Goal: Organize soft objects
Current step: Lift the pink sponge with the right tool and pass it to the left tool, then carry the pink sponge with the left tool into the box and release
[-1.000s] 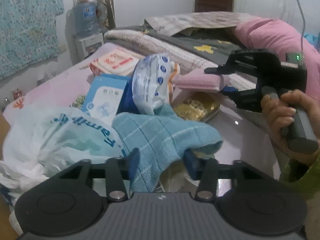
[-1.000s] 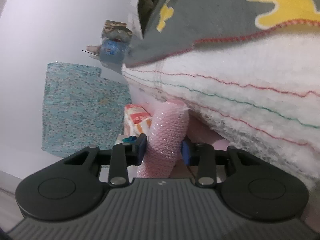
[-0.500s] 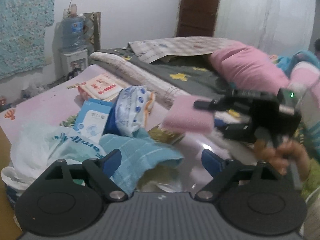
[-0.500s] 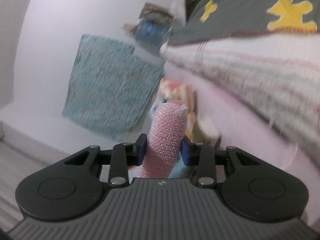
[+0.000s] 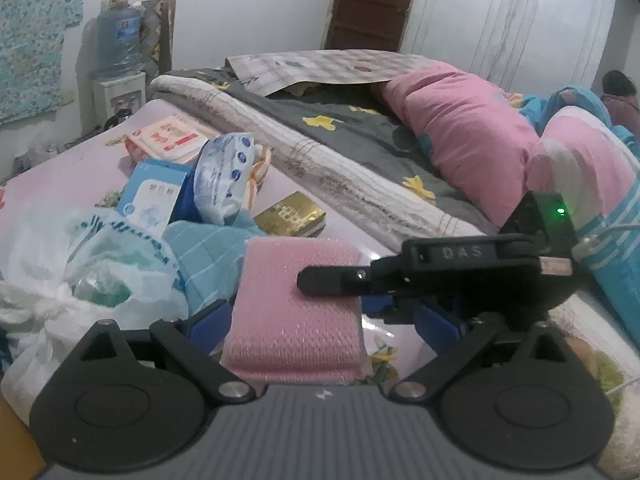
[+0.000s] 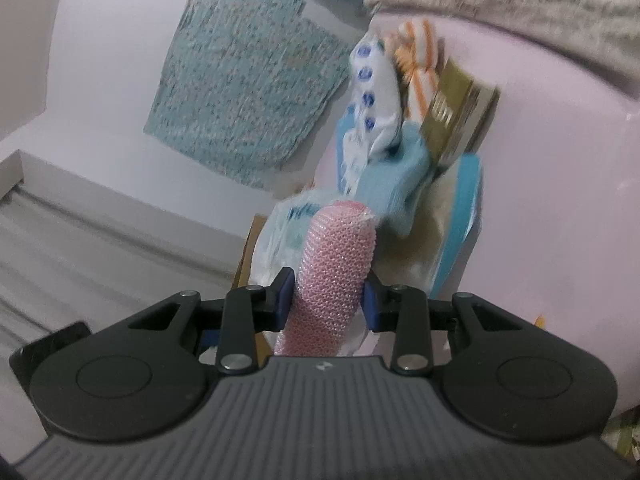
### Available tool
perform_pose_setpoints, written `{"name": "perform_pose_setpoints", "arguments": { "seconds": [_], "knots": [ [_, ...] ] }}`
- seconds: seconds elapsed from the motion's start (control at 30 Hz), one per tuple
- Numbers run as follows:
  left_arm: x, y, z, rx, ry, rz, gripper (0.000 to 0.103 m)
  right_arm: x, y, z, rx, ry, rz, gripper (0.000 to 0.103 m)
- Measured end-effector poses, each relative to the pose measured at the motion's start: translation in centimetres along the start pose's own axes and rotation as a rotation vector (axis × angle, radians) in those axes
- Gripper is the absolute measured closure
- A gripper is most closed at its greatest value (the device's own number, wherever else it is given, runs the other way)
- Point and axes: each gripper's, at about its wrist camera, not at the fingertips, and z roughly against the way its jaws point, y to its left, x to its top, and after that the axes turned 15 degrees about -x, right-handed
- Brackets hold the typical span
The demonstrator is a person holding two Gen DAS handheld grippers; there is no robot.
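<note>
- Right wrist view: your right gripper (image 6: 326, 300) is clamped on the pink sponge (image 6: 334, 276), both blue pads pressed into its sides, so the sponge stands out forward past the fingertips.
- You grip it near 1 end, which leaves most of its length free; that looks like a hold meant for passing it over or setting it down.
- In the left wrist view the same pink sponge (image 5: 296, 304) lies flat across the gap of your left gripper (image 5: 320, 320), the right gripper (image 5: 400, 280) reaching in from the right with 1 finger over its top.
- Your left gripper's fingers are spread wide, 1 on each side of the sponge and not visibly touching it; it holds nothing.
- Just beyond the sponge sits the blue cloth (image 5: 208, 248), with the white plastic bag (image 5: 92, 272) to its left.
- Farther back on the pink sheet (image 5: 60, 176) lie the wipes pack (image 5: 224, 176) and the gold box (image 5: 292, 216).
</note>
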Motion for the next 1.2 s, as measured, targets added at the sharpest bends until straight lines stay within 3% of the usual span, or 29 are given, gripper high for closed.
{"name": "perform_pose_setpoints", "arguments": {
  "seconds": [0.13,0.3,0.47,0.67,1.2],
  "knots": [
    [-0.8,0.7,-0.9,0.027,0.059,0.007,0.004,-1.1,0.2,0.0,0.003,0.05,0.018,0.07],
    [-2.1,0.9,-1.4,0.007,0.113,-0.001,0.005,-1.9,0.1,0.3,0.02,0.111,0.019,0.069],
    [-3.1,1.7,-2.1,0.016,0.148,0.015,0.019,-2.4,-0.7,-0.6,0.003,0.164,0.002,0.067],
    [-3.9,3.5,-3.0,0.008,0.187,0.105,0.02,-2.8,-2.2,-0.6,-0.034,0.159,-0.037,0.065],
    [-4.2,2.8,-5.3,0.085,0.246,0.04,0.02,-3.2,-2.4,-1.1,-0.067,0.174,-0.039,0.071]
  ]
}}
